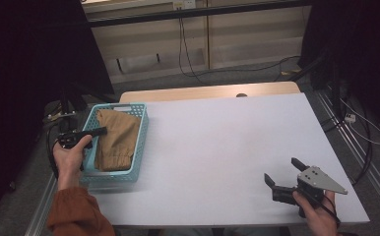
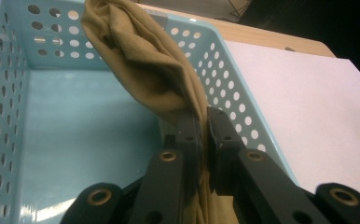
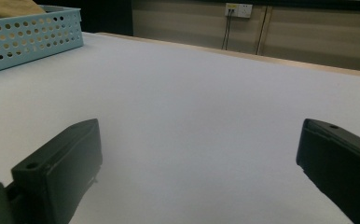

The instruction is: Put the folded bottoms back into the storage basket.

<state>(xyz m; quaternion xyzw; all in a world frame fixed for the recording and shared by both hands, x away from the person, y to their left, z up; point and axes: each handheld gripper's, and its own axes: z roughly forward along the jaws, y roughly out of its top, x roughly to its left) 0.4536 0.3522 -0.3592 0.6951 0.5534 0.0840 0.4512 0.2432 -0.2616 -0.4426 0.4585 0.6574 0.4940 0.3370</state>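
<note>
Clamped in the left tongs [image 2: 205, 128]: a fold of tan cloth [image 2: 145, 60], pinched tight between the two black jaws, running away from them as a long soft roll toward the far wall of the pale blue basket [image 2: 10, 93]. Long axis of the cloth along the length of the basket, straight ahead of these tongs, seen from above as a crumpled strip [image 1: 116, 140] lying lengthwise inside the basket [image 1: 141, 142]. Woven, matte fabric, heavily creased, thick where doubled over; basket of smooth glossy plastic, rectangular, walls pierced with rows of round holes, floor bare to the left of the jaws. Basket rim close on both sides of the left tongs [image 1: 97, 132], little sideways room there. Held low over the near right part of the white tabletop [image 1: 217, 142]: the right tongs [image 1: 284, 173], jaws spread wide with nothing between them, well apart from the basket. Ahead of the right tongs [image 3: 197, 172], flat, matte tabletop, a corner of the basket [image 3: 29, 37] far off to their left, a wooden strip along the far edge.
</note>
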